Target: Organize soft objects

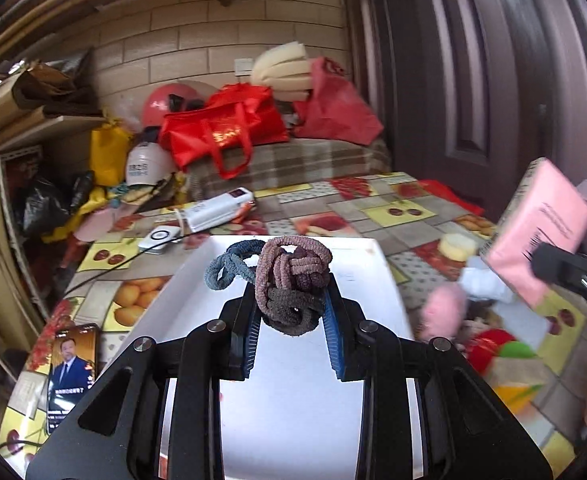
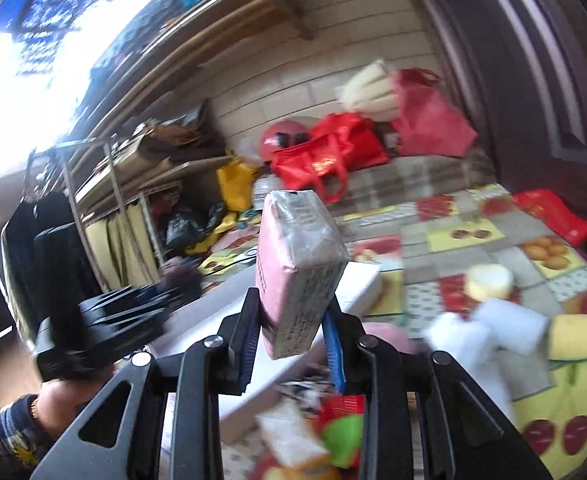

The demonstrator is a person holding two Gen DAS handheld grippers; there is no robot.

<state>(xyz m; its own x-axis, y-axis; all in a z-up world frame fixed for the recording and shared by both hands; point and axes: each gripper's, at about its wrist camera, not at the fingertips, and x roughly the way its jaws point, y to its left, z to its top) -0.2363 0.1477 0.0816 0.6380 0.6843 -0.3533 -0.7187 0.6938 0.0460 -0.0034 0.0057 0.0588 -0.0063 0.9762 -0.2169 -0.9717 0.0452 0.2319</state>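
My left gripper is shut on a bundle of hair ties, brown, pink and blue loops knotted together, held just above a white tray. My right gripper is shut on a pink tissue pack, held upright in the air above the tray's corner. The pack also shows at the right of the left wrist view. The left gripper shows blurred at the left of the right wrist view.
On the fruit-pattern tablecloth lie a pink fluffy piece, white cloth, a round yellow sponge, a yellow sponge and red-green toys. A phone, white devices and red bags sit left and behind.
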